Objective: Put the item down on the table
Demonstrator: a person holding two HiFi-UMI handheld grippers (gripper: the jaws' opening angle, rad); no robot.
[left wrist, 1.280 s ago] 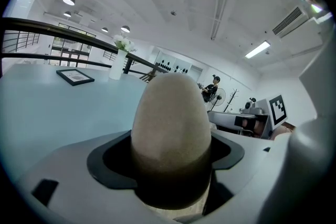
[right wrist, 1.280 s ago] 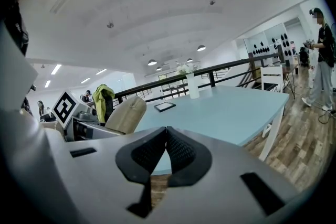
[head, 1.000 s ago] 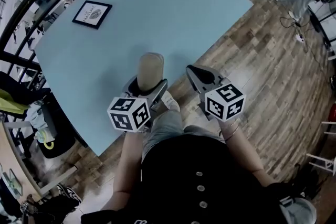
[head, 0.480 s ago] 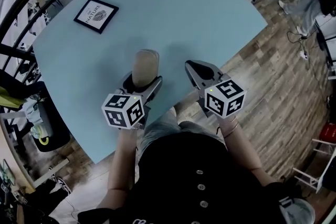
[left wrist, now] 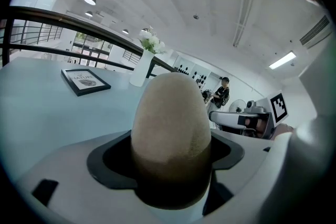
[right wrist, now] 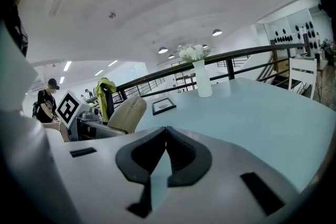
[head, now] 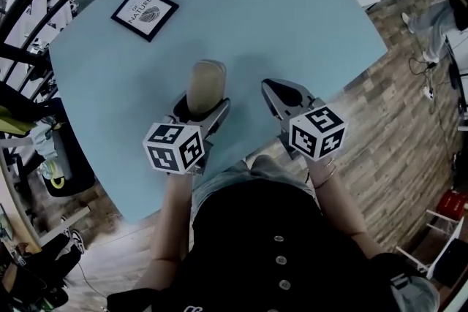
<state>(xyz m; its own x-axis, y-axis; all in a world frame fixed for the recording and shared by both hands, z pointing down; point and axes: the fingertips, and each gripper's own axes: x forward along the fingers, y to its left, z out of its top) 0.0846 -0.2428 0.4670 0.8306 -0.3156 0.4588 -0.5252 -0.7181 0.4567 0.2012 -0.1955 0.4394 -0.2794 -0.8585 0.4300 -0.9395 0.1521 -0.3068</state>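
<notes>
Beige, grainy egg-shaped item — clamped in left claw | right claw pressed together — nothing held | smooth pale-blue table

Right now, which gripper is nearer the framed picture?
Left. The left gripper, shut on the beige item, is this side of the framed picture; the right gripper sits farther right.

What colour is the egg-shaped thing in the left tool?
The egg-shaped thing is beige, clearest in the left gripper view.
</notes>
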